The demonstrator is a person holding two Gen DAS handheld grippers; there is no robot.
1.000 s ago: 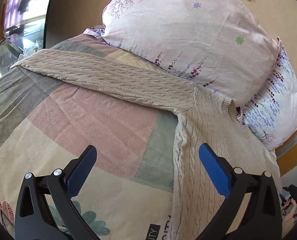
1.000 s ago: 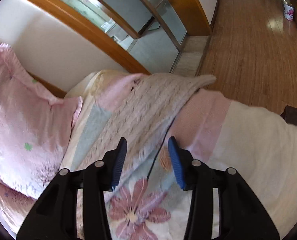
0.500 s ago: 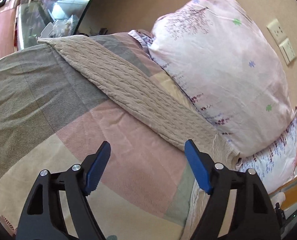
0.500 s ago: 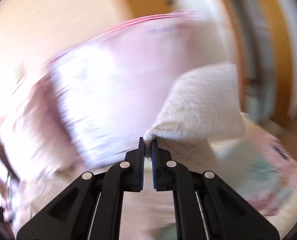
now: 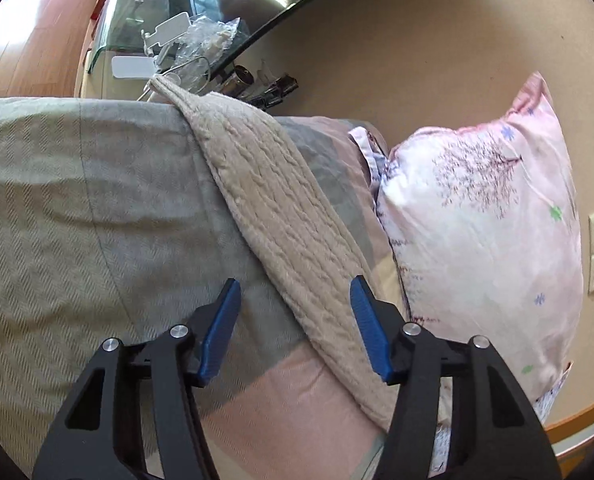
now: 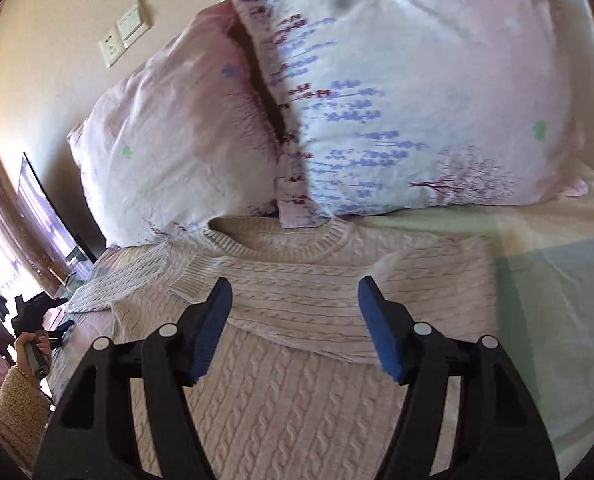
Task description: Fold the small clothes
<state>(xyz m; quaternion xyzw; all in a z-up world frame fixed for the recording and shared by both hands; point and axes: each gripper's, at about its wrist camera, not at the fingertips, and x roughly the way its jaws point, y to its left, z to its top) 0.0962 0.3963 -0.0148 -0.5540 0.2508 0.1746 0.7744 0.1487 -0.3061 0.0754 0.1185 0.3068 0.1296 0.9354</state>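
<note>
Where sweater [image 6: 297,320] lies flat, right hand-held gripper [image 6: 295,316] hovers above, agape.

cable-knit wool-like sweater [image 6: 297,380], beige, nubby and matt. woven cotton-like bedspread [image 5: 77,220] with fine herringbone texture, matt. smooth, faintly creased printed cloth on the pillow [image 5: 477,240]. matt black plastic arms, ridged blue pads and shiny metal rivets on the left gripper [image 5: 295,320] and right gripper [image 6: 295,320]. glossy glass shelf [image 5: 157,20]. matt plastic wall switch [image 6: 125,32].
</note>
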